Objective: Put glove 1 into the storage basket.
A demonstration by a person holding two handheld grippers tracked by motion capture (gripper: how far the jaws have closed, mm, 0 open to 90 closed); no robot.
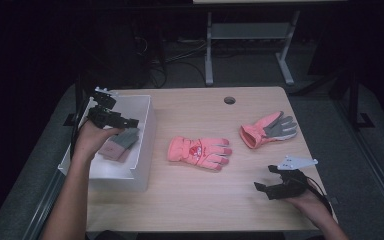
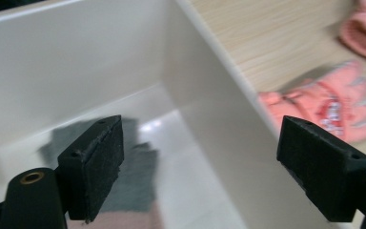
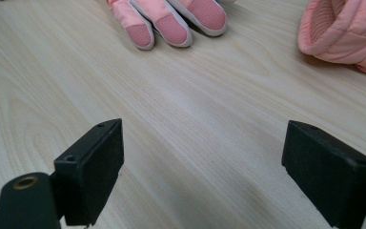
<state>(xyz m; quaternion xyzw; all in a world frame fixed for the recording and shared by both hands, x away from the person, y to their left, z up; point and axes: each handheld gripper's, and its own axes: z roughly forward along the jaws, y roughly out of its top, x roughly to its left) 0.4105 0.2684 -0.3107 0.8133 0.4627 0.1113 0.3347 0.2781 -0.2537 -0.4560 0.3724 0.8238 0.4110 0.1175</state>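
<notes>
A: From where does the high view look?

B: From above the near edge of the table (image 1: 190,195), facing forward and down, far enough to take in the whole top and the floor beyond.

A: And the gripper views?

B: The left gripper view sits close over the white bin (image 2: 205,119), looking along its wall. The right gripper view hangs low over bare wood. Both share the pink glove (image 2: 333,102) (image 3: 171,16) with the high view (image 1: 200,152).

I count three gloves: two pink ones on the table, one (image 1: 199,152) at the middle, one (image 1: 268,129) to the right, and a third (image 1: 120,144) in the single white bin (image 1: 145,145).
</notes>
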